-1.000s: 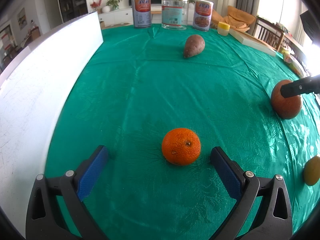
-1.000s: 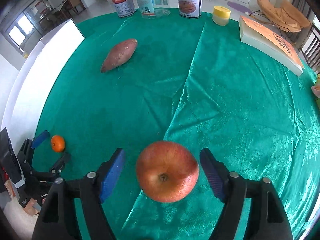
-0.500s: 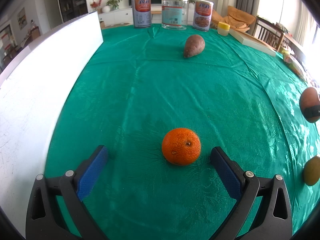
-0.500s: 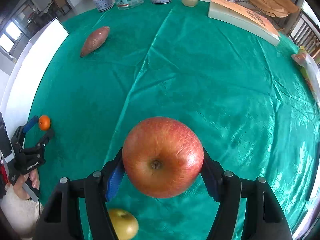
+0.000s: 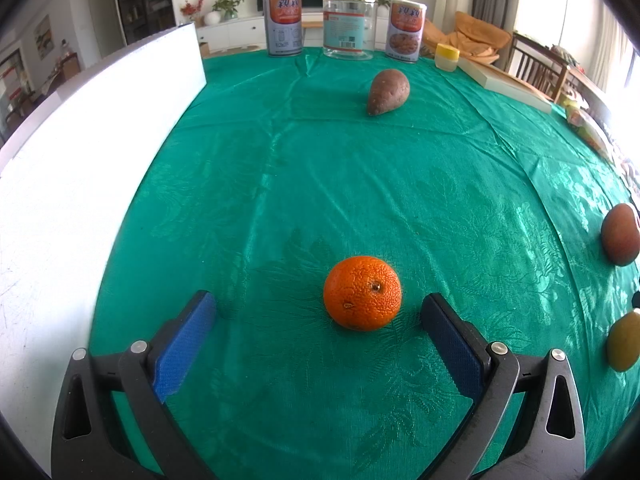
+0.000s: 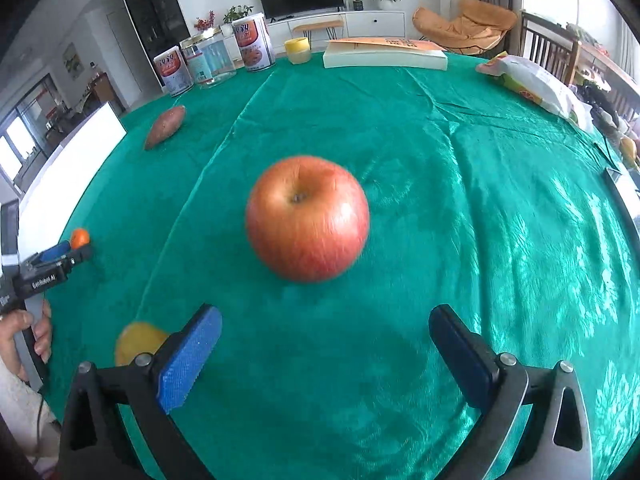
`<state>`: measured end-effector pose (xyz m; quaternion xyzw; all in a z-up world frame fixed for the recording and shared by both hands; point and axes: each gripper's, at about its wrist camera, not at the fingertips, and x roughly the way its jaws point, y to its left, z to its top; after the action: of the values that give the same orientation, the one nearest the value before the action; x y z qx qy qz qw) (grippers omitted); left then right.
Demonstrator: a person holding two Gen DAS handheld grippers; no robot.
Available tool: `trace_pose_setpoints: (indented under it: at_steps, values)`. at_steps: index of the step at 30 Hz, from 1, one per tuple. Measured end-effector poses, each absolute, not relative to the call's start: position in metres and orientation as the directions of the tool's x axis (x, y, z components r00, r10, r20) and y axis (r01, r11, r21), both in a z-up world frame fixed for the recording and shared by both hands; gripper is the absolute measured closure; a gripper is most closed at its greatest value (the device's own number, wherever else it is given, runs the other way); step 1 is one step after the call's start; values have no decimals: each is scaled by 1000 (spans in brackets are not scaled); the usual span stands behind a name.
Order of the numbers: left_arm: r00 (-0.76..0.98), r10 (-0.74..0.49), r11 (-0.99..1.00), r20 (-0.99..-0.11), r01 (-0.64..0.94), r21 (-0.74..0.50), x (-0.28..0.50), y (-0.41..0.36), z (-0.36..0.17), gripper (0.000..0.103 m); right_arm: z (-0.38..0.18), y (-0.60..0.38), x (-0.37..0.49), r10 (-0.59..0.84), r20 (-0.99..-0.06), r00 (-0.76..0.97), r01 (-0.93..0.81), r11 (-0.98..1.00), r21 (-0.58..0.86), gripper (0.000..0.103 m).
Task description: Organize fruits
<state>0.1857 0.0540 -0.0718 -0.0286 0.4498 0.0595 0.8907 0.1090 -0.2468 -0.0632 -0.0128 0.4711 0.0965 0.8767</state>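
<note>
In the left wrist view, the left gripper [image 5: 318, 318] fills the bottom of the frame with its jaws spread wide and nothing between the blue pads. The mandarin orange [image 5: 362, 293] sits on the green tablecloth [image 5: 320, 184] just beyond the fingertips, lower centre, nearer the right-hand pad and touching neither. It looks light and slightly soft, with a pebbled rind that should grip well; a gentle squeeze across its widest middle should hold it, while a hard one would likely bruise it.

In the right wrist view, the right gripper [image 6: 325, 330] is likewise wide apart and empty at the bottom of the frame. A yellowish fruit [image 6: 138, 342] peeks out at lower left, partly hidden behind the left-hand finger; what kind it is I cannot tell. The red apple [image 6: 307, 218] rests on the cloth at centre frame, clear of the pads, stem dimple up and slightly blurred. It looks firm, heavier and smooth-skinned, so probably slippery: take it across the equator with steady pressure.

Farther off, a sweet potato [image 6: 165, 127] lies in the upper left, then two tins [image 6: 254, 42], a clear jar [image 6: 208, 62], a small yellow-lidded jar [image 6: 298, 50] and a book [image 6: 384, 54] line the table's far edge.
</note>
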Motion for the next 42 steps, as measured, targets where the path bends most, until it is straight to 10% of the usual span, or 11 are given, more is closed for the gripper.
trace_pose_setpoints:
  at_steps: [42]
  values:
    - [589,80,991,-804,-132,2,185,54,-72,1,-76,-242,101,76,-806,587,-159,987,-22,0]
